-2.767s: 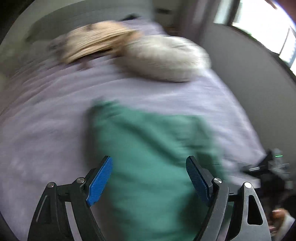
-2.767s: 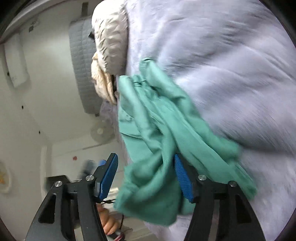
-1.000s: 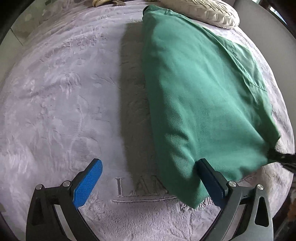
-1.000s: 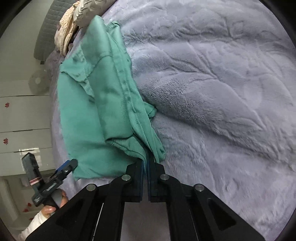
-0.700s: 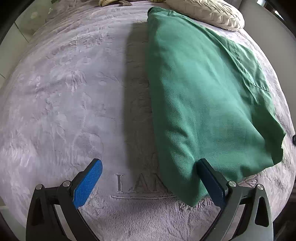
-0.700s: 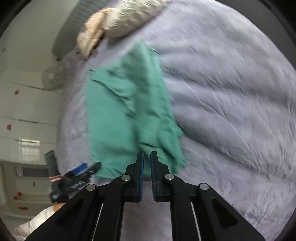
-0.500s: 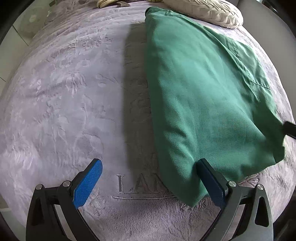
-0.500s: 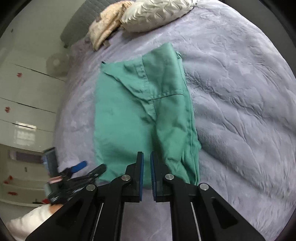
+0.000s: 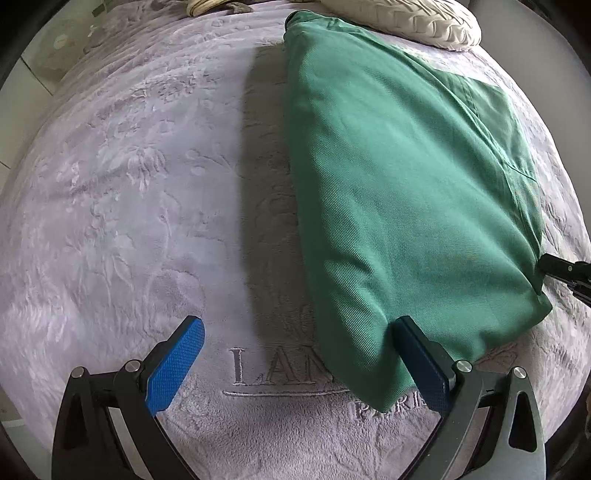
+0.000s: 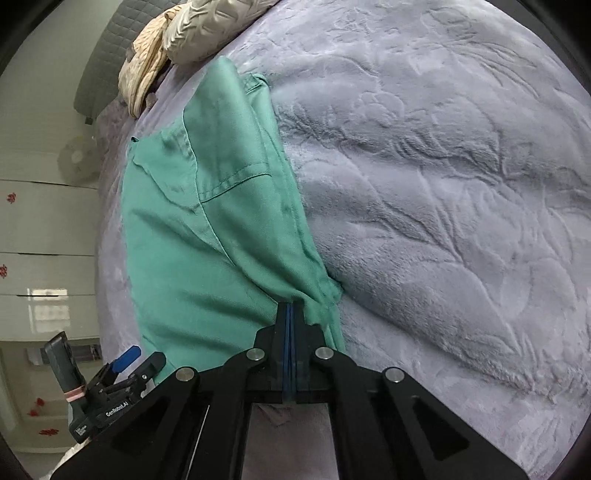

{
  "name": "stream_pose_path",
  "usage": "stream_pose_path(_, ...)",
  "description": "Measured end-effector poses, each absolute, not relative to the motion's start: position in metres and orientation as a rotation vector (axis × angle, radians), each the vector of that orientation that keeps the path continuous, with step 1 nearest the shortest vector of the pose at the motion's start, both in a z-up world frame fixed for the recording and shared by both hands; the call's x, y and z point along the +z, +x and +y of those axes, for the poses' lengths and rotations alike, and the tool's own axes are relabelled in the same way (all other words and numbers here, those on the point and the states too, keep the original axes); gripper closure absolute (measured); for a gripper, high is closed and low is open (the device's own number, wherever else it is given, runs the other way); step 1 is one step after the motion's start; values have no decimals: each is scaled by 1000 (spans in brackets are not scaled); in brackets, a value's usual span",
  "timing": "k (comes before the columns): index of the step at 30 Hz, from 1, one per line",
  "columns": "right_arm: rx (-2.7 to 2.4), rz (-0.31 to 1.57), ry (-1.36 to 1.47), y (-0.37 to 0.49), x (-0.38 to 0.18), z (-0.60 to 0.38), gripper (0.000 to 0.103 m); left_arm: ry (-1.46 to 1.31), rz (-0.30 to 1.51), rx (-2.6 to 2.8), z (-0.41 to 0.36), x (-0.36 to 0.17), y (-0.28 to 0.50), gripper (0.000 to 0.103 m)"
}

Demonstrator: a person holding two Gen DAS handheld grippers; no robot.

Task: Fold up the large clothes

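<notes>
A green garment [image 9: 399, 192] lies folded lengthwise on the lavender plush blanket [image 9: 129, 192]. My left gripper [image 9: 295, 354] is open at the garment's near left corner, the cloth edge lying against its right finger [image 9: 421, 365]. My right gripper [image 10: 290, 314] is shut on the near right edge of the green garment [image 10: 207, 236], which bunches at the pinch. The right gripper's tip shows in the left wrist view [image 9: 565, 271] at the garment's right corner. The left gripper shows in the right wrist view [image 10: 125, 363] at the lower left.
A cream quilted pillow [image 9: 413, 18] and a beige cloth [image 10: 147, 62] lie at the head of the bed beyond the garment. The blanket [image 10: 443, 184] spreads wide to the right. White cupboards [image 10: 40, 229] and a fan [image 10: 75, 158] stand beyond the bed's left side.
My right gripper let go of the garment, drew back, then came in and shut on its near right edge again. The left gripper stayed open and nearly still.
</notes>
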State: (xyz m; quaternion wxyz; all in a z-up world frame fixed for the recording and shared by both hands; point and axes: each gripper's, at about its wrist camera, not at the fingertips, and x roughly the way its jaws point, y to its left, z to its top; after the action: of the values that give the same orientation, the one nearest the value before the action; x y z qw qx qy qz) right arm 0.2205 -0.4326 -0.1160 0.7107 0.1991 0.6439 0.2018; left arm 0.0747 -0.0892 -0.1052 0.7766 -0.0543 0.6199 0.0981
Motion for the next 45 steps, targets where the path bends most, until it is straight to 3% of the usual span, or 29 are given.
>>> stream_pose_path(10, 419, 1459, 449, 219, -119, -450, 103, -143, 1361, 183, -82, -105, 83, 1)
stream_pose_path(11, 412, 1458, 433, 218, -116, -453, 95, -160, 1361, 173, -79, -102, 83, 1)
stream_pose_path(17, 483, 1421, 517, 227, -95, -475, 93, -262, 1335, 131, -48, -88, 93, 1)
stream_pose_path(18, 497, 1412, 531, 231, -92, -477, 89, -278, 1332, 128, -43, -88, 96, 1)
stream_pose_path(19, 509, 1402, 546, 237, -90, -477, 68, -298, 1330, 125, -37, -89, 100, 1)
stream_pose_path(20, 514, 1391, 552, 241, -88, -477, 39, -318, 1331, 119, -33, -90, 104, 1)
stream_pose_path(21, 524, 1372, 557, 245, -85, -475, 31, -345, 1334, 107, -30, -92, 108, 1)
stream_pose_path(22, 547, 1358, 561, 251, -82, -473, 29, -380, 1339, 86, -26, -96, 112, 1)
stream_pose_path(31, 657, 1450, 601, 314, -131, -438, 29, -624, 1429, -145, -23, -157, 143, 1)
stream_pose_path(42, 819, 1488, 783, 365, -171, -392, 29, -575, 1421, -147, -42, -168, 163, 1)
stream_pose_path(43, 797, 1494, 804, 365, -174, -391, 31, -559, 1411, -150, -45, -164, 164, 11)
stream_pose_path(44, 782, 1497, 814, 365, -174, -391, 44, -549, 1397, -173, -48, -159, 163, 29)
stream_pose_path(45, 773, 1501, 818, 364, -175, -391, 56, -527, 1390, -177, -51, -154, 162, 32)
